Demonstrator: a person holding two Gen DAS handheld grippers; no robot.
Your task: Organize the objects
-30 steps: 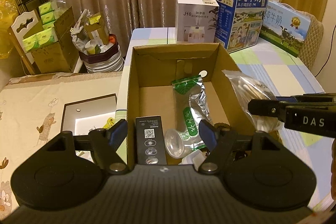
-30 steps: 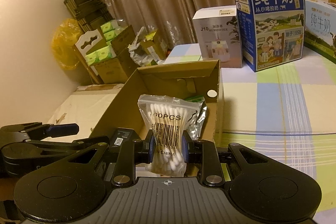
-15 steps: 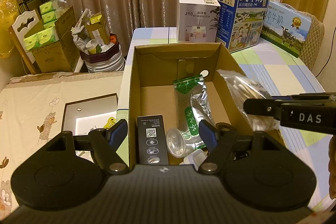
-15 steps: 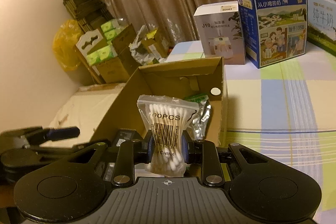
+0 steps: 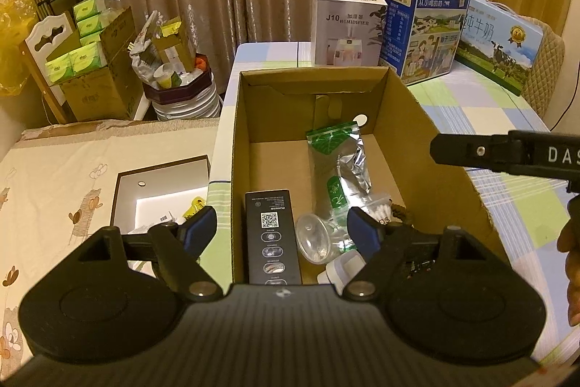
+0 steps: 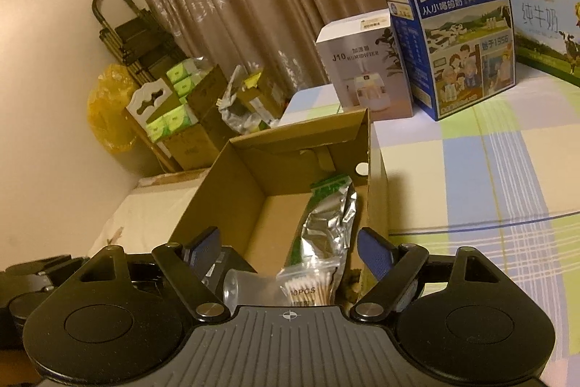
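Cotton swab bag (image 6: 312,289), down inside the cardboard box (image 6: 232,191) now, at the near end, low in the right wrist view, leaning by the silver and green pouch (image 6: 328,223). In the left wrist view, only a bit of the swab bag (image 5: 378,211) peeking out behind a blue pad. Right hand-held gripper (image 6: 288,247) wide apart, jaws just opened, pads not touching the bag, hanging over the near end of the box. Left hand-held gripper (image 5: 279,227) open too, jaws just spread a little more, nothing pressed between the pads, 1 pad outside the left wall of the box and 1 pad over the inside. Also in the box (image 5: 417,147): a black carton (image 5: 272,238) with a square code lying flat by the left wall, a clear plastic cup (image 5: 315,238) on its side beside it, and a small white thing (image 5: 342,269) at the near edge, too hidden to tell what. Box sitting on the checked worktop (image 5: 507,118). Further back on the worktop, a white humidifier box (image 5: 348,28), a tall blue milk carton (image 5: 424,24) and a pale blue milk carton (image 5: 500,42), all well apart from the cardboard box. A person's fingers (image 5: 571,263) at the right edge of the left wrist view.
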